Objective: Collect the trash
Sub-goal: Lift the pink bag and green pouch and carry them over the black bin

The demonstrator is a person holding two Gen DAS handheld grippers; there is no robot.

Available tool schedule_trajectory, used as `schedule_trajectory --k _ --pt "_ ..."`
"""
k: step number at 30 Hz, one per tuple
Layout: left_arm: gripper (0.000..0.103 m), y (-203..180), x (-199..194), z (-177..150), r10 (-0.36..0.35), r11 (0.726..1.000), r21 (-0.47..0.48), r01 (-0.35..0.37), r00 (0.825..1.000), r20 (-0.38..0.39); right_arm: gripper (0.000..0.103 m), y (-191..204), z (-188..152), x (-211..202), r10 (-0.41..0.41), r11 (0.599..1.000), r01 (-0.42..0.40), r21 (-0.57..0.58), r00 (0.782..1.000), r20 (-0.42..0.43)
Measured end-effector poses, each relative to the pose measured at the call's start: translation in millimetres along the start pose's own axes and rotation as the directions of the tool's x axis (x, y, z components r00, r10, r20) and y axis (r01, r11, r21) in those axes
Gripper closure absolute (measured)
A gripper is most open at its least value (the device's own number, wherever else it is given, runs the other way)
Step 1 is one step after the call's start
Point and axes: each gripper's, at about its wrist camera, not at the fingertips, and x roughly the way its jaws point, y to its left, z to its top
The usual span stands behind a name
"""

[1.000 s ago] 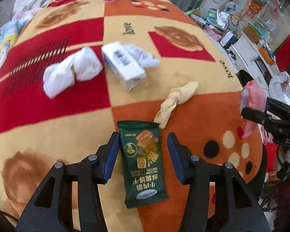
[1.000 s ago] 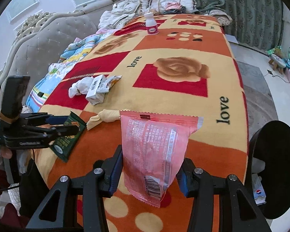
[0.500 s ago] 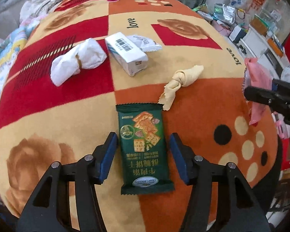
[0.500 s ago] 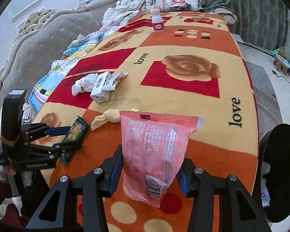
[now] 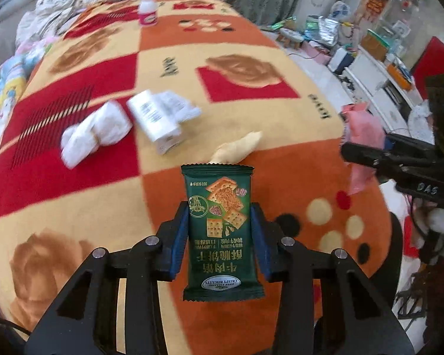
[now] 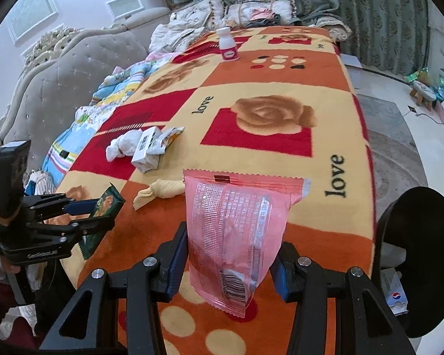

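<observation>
Bin right view only; left hand-held gripper pinches biscuit packet; right pinches pink wrapper.

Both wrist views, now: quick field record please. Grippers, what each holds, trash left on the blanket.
left gripper: jaws just closed, shut on green biscuit packet
right gripper: shut on pink wrapper
surface: patterned blanket
trash left: white tissue wad; white carton; crumpled wrapper; yellow twisted paper
upright, far end: small white bottle
</observation>
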Motion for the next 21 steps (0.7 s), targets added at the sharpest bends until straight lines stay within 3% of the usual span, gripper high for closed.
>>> schedule_trajectory --k 9,21 --pt "0.065 -62 10 38 -0.070 0.994 0.080 0.068 0.997 0.026 0.056 -30 -7 -25 -0.054 0.997 0.052 0.049 0.998 0.035" --pt "0.065 -145 47 86 -0.186 0.973 0.135 0.185 0.983 -0.008 0.056 -112 -30 -60 -0.185 0.967 0.173 0.186 0.982 0.046"
